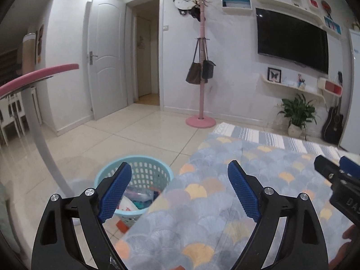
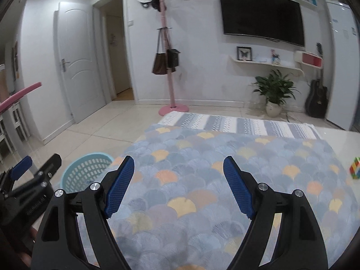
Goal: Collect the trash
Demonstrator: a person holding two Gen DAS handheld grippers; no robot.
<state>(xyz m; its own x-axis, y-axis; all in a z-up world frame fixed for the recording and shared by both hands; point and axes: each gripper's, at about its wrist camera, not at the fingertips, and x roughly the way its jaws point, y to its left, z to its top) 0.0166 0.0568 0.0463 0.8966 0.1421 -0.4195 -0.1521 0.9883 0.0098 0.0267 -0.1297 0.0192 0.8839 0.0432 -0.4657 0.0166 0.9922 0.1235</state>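
The left gripper (image 1: pixel 180 191) is spread wide with nothing between its blue ribbed pads (image 1: pixel 117 193). It hangs above the near left edge of the table, which is covered by a patterned cloth (image 1: pixel 225 202) of grey, blue, orange and yellow fan shapes. Just below and behind its left finger, on the tiled floor (image 1: pixel 135 135) beside the table, stands a light blue perforated trash basket (image 1: pixel 144 173). Crumpled wrappers and plastic trash (image 1: pixel 139 198) lie inside it, and a small red scrap (image 1: pixel 122 226) lies on the floor against its base.

The right gripper (image 2: pixel 178 184) is likewise released and empty, its fingers parted over the middle of the cloth. To its left the basket shows past the cloth edge, with the left gripper close beside it. To its right, near the table's edge, lies a colourful puzzle cube (image 2: pixel 355 167).

Farther ahead of both grippers a striped rug (image 2: pixel 236 123) lies on the floor, and beyond it a pink coat stand (image 1: pixel 201 67) with hanging bags, a white door (image 1: pixel 104 60), a wall-mounted television (image 1: pixel 292 40), a potted plant (image 2: pixel 273 92) and a black guitar (image 2: pixel 316 96) line the far wall.
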